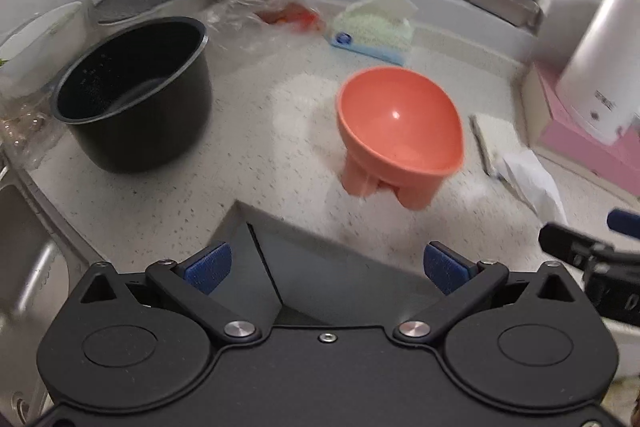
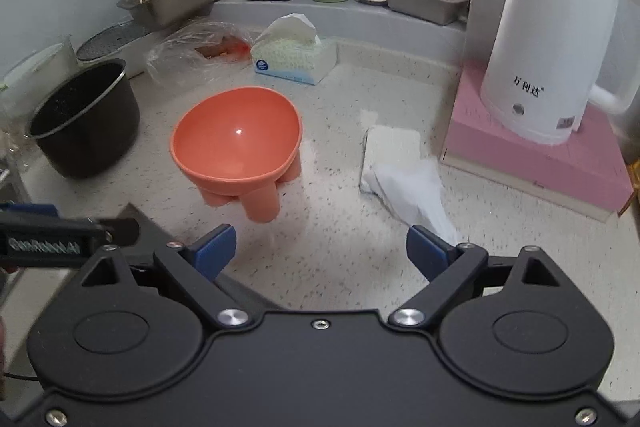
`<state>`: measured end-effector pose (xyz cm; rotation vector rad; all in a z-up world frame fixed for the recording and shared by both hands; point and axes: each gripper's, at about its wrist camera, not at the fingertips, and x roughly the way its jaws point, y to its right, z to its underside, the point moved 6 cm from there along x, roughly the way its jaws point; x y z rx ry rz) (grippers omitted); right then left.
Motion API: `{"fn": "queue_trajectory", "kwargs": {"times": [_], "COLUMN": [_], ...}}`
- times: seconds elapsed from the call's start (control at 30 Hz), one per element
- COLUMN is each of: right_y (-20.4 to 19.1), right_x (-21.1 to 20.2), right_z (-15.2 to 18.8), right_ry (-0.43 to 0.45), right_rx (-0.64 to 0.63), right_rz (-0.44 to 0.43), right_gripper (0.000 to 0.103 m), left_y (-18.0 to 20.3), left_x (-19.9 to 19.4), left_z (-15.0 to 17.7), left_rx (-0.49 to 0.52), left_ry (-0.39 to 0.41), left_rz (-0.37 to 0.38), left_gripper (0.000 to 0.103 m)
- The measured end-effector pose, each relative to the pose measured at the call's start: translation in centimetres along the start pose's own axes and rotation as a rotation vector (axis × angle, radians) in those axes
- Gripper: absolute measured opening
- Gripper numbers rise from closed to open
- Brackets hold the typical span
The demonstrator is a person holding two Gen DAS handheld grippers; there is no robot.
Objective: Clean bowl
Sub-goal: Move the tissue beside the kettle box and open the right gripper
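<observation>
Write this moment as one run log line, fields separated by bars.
phase: approach | left tool: open, empty | right tool: open, empty | orange footed plastic bowl: upright on speckled countertop, untouched | crumpled white tissue: right of bowl

The speckled countertop (image 2: 340,259) lies bare along its front edge, so both spread grippers have a clear run in toward the orange bowl (image 2: 236,143). On the bowl's left stands a black pot (image 2: 80,119), with a strip of bare counter between them. To its right lie a white sponge (image 2: 394,143) and crumpled paper (image 2: 412,191), apart from the bowl. The white kettle (image 2: 556,39) on its pink box (image 2: 536,163) walls off the right edge. Behind, a tissue box (image 2: 294,61) and a plastic bag (image 2: 196,45) crowd the back, seemingly with a gap before the bowl. A sink (image 1: 24,247) drops away at the left corner.
</observation>
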<state>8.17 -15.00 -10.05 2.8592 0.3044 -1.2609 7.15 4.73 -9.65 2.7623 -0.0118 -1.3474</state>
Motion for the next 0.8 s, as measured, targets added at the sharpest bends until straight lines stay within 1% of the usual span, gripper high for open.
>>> {"fn": "queue_trajectory", "kwargs": {"times": [0.13, 0.23, 0.27, 0.3, 0.4, 0.47, 0.8], "right_y": [0.3, 0.2, 0.2, 0.2, -0.1, -0.2, -0.2], "right_x": [-2.0, -3.3, -3.5, -3.6, -3.5, -3.4, -3.3], "right_z": [-0.3, -0.4, -0.4, -0.4, -0.1, 0.1, 0.1], "right_ry": [-0.003, -0.018, -0.023, -0.022, -0.029, -0.038, -0.032], "right_rx": [-0.015, 0.025, 0.036, 0.040, 0.030, 0.028, 0.003], "right_rz": [0.033, 0.047, 0.047, 0.049, 0.066, 0.061, 0.071], "right_gripper": [0.094, 0.095, 0.097, 0.099, 0.099, 0.100, 0.100], "left_y": [0.0, 0.3, 0.4, 0.5, 0.9, 1.1, 1.1], "left_x": [-0.8, -1.3, -1.4, -1.4, -1.4, -1.3, -1.4], "left_z": [0.3, 0.4, 0.3, 0.3, 0.2, 0.2, 0.0], "left_rx": [0.001, 0.019, 0.014, 0.009, 0.030, 0.038, 0.044], "left_ry": [-0.034, -0.046, -0.050, -0.054, -0.053, -0.054, -0.040], "left_rz": [0.004, -0.009, -0.003, 0.004, -0.008, -0.015, -0.005], "left_gripper": [0.103, 0.103, 0.103, 0.103, 0.103, 0.103, 0.103]}}
